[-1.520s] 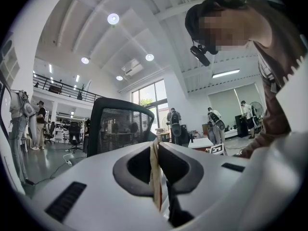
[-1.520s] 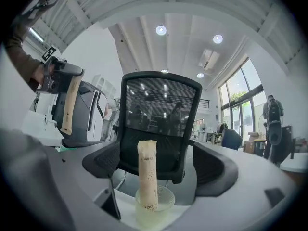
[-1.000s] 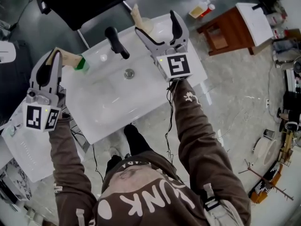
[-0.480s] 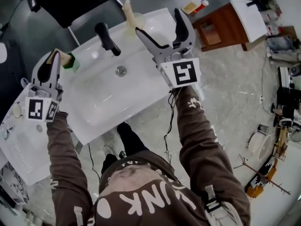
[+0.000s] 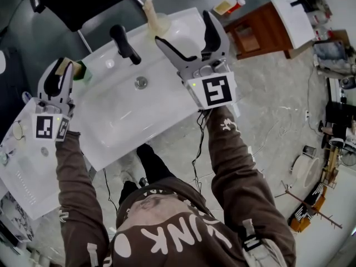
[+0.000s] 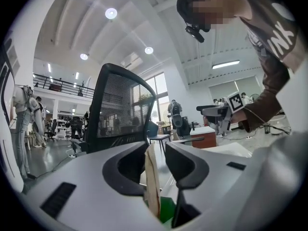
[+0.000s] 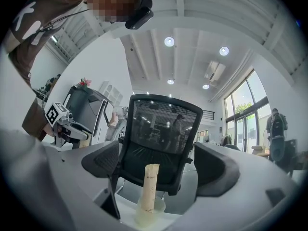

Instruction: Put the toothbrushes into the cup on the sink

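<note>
Left claw (image 6: 157, 153), earlier shut, opening round toothbrush (image 6: 152, 184)

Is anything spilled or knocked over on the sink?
Nothing stands out. The pale cup at the white sink's back edge stands upright with a tan toothbrush pack in it; the green cup on the left holds a second tan pack.

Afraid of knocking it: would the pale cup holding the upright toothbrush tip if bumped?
Likely yes: the cup looks small and light, and the toothbrush stands well above its rim. On the glossy sink it may slide first.
</note>
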